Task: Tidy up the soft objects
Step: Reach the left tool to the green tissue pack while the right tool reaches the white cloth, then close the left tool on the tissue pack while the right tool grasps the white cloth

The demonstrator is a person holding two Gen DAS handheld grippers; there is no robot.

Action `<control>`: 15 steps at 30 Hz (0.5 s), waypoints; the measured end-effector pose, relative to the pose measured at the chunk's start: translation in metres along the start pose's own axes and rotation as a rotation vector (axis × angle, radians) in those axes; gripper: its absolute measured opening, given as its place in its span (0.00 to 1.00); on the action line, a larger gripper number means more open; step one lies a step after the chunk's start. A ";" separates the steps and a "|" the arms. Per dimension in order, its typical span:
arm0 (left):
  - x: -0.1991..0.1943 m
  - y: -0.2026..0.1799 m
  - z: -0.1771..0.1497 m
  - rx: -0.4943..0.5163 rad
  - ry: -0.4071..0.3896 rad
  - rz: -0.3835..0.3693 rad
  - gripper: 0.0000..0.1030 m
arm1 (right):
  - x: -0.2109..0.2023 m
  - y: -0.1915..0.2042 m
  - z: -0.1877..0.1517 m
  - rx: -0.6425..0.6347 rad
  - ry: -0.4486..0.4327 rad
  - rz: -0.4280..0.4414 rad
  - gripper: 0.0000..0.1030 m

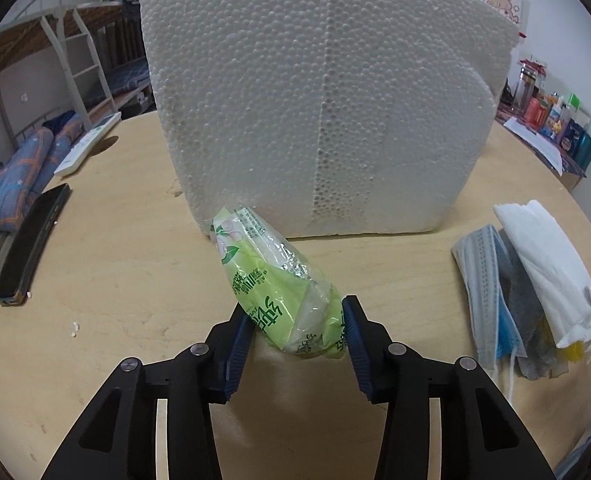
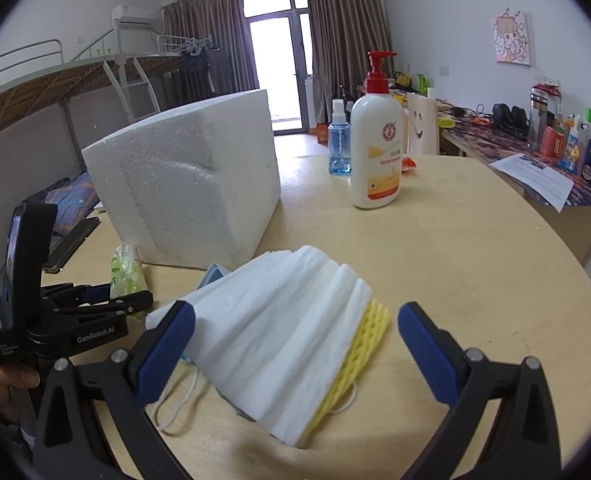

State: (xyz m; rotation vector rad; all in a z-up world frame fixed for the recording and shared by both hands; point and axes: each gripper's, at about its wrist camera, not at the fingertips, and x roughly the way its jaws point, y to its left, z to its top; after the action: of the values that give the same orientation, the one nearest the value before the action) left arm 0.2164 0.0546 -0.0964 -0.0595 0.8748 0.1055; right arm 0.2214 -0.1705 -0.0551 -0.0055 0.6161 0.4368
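1. Left-wrist view, nearest: the left gripper (image 1: 297,330) has its blue pads pressed on either flank of the green tissue pack (image 1: 273,276), grasping its near end; the plastic wrap bulges between the pads.
2. Long axis of the tissue pack: it runs from the jaws away and slightly leftward, so that its far end points at, and reaches or nearly reaches, the bottom left corner of the foam block (image 1: 327,100). The near end appears raised off the wooden table (image 1: 127,264), though whether it is fully lifted cannot be told.
3. Right of the tissue pack, level with it in front of the foam block: a loose pile made up of a face mask (image 1: 483,280), a white folded tissue sheet (image 1: 547,264) and a yellow foam net (image 2: 369,344) beneath.
4. Right-wrist view: the right gripper (image 2: 295,344) stands released, its jaws wide and straddling the white sheet without pinching it.
5. Left of the foam block: a dark phone (image 1: 31,244) and a remote control (image 1: 89,142), neither soft.
6. Behind and to the right of the foam block: a lotion pump bottle (image 2: 377,148) and a blue spray bottle (image 2: 339,140).
7. Step in hand, as judged: pickup of the tissue pack. The next move calls for a clean lift and a carry toward the soft pile, with a gentle grip so the pack does not slip or crush.
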 end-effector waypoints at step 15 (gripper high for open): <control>0.002 0.003 0.003 0.001 -0.005 -0.020 0.34 | 0.020 0.005 -0.006 0.024 0.086 0.000 0.56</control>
State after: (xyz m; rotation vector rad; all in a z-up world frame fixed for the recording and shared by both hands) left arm 0.2197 0.0584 -0.0962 -0.0668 0.8694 0.0863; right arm 0.2302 -0.1588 -0.0705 -0.0015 0.7056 0.4309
